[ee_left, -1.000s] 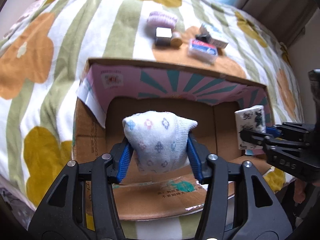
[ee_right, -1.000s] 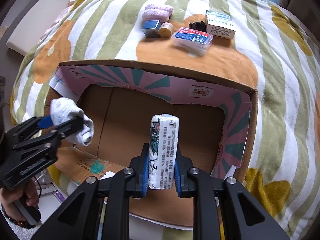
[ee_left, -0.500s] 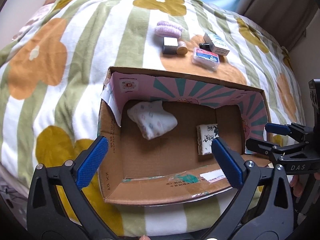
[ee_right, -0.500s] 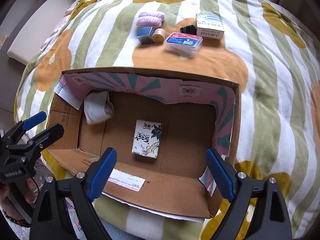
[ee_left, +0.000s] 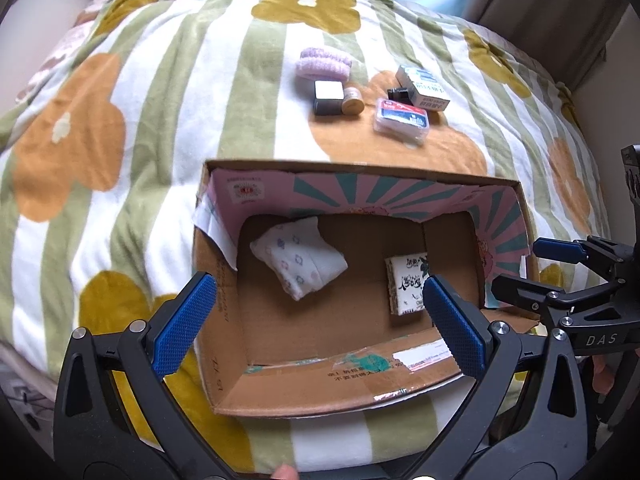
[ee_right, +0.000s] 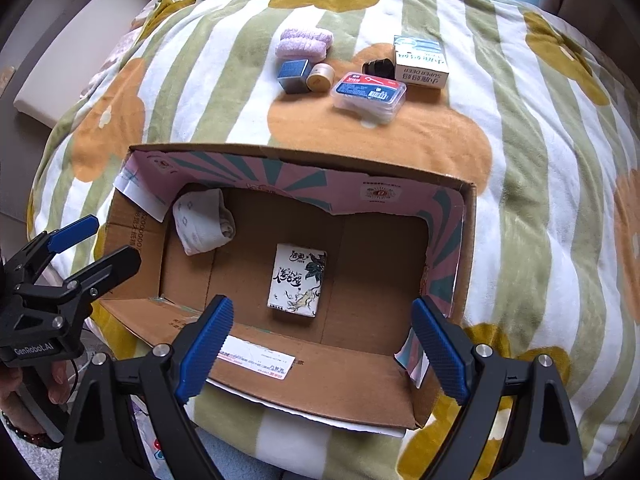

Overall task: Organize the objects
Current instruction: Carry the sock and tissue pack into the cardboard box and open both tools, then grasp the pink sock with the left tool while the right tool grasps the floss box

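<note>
An open cardboard box (ee_left: 224, 320) (ee_right: 360, 384) lies on the flowered blanket. Inside it a white patterned sock bundle (ee_left: 298, 258) (ee_right: 202, 222) lies at the far left and a printed tissue pack (ee_left: 408, 284) (ee_right: 298, 280) lies flat on the floor. My left gripper (ee_left: 320, 320) is open and empty above the box's near edge; it also shows in the right wrist view (ee_right: 96, 240). My right gripper (ee_right: 322, 344) is open and empty over the near wall; it also shows in the left wrist view (ee_left: 532, 268).
Beyond the box on the blanket lie a lilac rolled towel (ee_right: 304, 42), a dark blue cube (ee_right: 294, 74), a small round tin (ee_right: 320, 76), a clear plastic case with a red-blue label (ee_right: 370, 90), a small black object (ee_right: 378, 67) and a white carton (ee_right: 420, 60).
Both grippers opened and let go: the sock bundle and the tissue pack dropped into the box. Both grippers then drew back and up from the box.
</note>
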Demonstrator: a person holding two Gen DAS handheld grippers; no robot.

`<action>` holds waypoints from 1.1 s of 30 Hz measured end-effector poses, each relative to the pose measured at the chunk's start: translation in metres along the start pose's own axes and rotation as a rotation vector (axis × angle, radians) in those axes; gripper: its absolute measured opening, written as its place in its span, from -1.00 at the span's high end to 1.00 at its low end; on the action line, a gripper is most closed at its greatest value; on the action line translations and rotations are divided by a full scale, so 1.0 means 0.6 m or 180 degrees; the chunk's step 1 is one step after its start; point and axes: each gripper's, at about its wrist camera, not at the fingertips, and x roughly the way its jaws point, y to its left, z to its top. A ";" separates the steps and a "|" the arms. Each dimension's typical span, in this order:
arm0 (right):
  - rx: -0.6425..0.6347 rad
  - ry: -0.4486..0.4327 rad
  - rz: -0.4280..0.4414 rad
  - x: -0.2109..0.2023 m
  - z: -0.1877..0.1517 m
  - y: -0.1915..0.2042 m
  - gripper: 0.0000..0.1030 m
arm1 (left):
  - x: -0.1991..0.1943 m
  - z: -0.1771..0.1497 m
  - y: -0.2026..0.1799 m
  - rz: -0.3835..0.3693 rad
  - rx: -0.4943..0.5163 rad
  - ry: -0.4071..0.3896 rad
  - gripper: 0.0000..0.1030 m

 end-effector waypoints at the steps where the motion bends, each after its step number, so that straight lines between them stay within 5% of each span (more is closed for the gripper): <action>1: 0.0005 -0.0017 -0.0008 -0.004 0.003 0.000 -0.72 | -0.003 0.006 -0.001 -0.0018 0.0018 -0.0004 -0.99; 21: 0.0291 -0.0566 0.0047 -0.074 0.157 -0.034 -0.72 | 0.009 0.211 0.021 -0.0253 0.0171 -0.0086 -0.99; 33: 0.0606 -0.0373 -0.0019 0.015 0.281 -0.048 -0.72 | 0.125 0.374 0.031 -0.0518 0.0287 0.0022 -0.99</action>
